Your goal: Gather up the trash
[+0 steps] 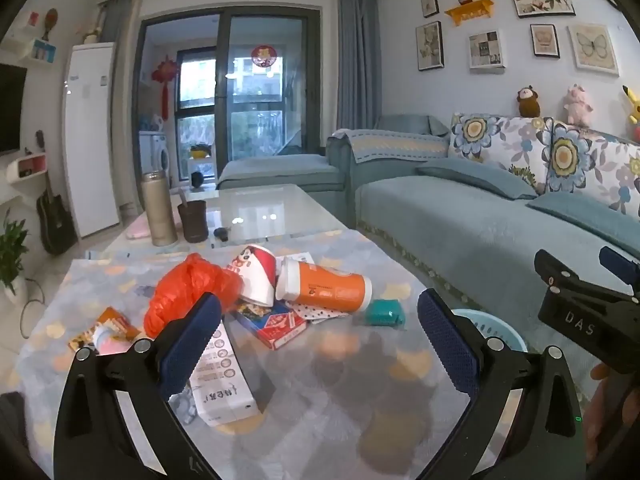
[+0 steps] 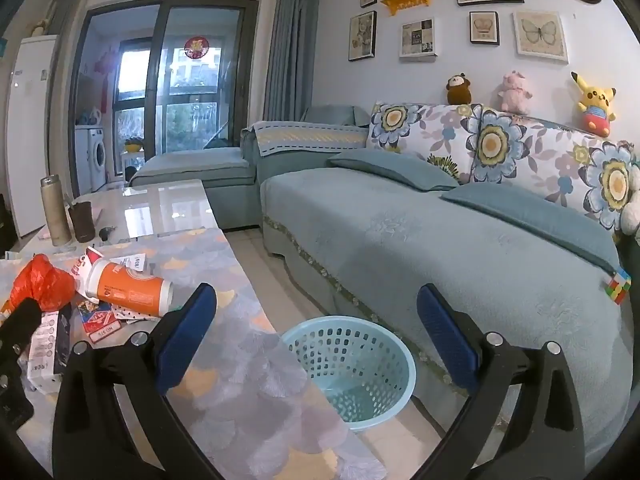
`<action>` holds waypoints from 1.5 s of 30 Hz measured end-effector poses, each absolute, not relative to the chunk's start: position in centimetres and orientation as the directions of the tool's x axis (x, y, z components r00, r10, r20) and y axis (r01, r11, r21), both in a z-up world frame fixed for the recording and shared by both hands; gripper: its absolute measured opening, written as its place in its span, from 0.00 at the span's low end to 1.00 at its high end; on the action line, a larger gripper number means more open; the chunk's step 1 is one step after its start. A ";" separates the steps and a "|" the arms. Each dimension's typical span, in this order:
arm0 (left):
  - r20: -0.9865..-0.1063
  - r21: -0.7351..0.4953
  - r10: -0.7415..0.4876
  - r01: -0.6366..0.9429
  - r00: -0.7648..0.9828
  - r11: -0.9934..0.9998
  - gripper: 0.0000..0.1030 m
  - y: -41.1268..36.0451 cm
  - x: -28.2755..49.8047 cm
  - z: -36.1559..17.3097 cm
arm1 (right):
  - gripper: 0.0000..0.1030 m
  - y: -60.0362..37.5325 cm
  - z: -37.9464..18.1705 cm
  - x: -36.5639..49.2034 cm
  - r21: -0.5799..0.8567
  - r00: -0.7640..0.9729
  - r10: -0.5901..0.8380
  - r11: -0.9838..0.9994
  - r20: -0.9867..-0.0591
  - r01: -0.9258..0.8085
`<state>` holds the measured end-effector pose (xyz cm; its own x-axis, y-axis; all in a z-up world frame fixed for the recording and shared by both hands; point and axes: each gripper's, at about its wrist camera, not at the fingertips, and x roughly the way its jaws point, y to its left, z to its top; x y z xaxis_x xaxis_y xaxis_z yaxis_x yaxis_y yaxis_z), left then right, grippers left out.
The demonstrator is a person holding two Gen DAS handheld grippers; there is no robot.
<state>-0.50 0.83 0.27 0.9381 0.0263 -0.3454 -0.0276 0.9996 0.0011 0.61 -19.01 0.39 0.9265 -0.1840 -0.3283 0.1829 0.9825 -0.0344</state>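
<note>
Nearest us, both tools stand wide apart and empty: the left tool [image 1: 319, 336] hovers over the counter [image 1: 360, 400], the right tool [image 2: 316, 332] over the pale blue basket [image 2: 352, 364] on the floor to the counter's right. Just past the left tool lies the trash heap: a white carton [image 1: 224, 380], a red card box [image 1: 276, 324], an orange plastic bag [image 1: 188, 288], a paper cup [image 1: 256, 272] and an orange tube [image 1: 324, 284] on its side. We judge that the tube could roll off when nudged, and the limp bag may slip from a shallow grip.
</note>
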 end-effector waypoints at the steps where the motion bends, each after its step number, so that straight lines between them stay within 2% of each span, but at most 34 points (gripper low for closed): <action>1: -0.344 0.000 0.027 -0.028 0.939 1.000 0.93 0.9 -0.5 0.3 | 0.92 -18.9 0.4 0.7 -0.035 0.926 -0.184 0.983 -0.330 0.183; 45: -0.350 -0.022 0.011 -0.020 0.937 1.000 0.93 1.4 -0.6 0.2 | 0.92 -19.7 0.7 0.4 -0.021 0.927 -0.171 0.984 -0.333 0.175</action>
<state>-0.57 1.39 0.16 0.9366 0.0110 -0.3502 -0.0199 0.9996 -0.0219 0.41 -19.70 0.70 0.9272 -0.1715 -0.3329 0.1746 0.9844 -0.0208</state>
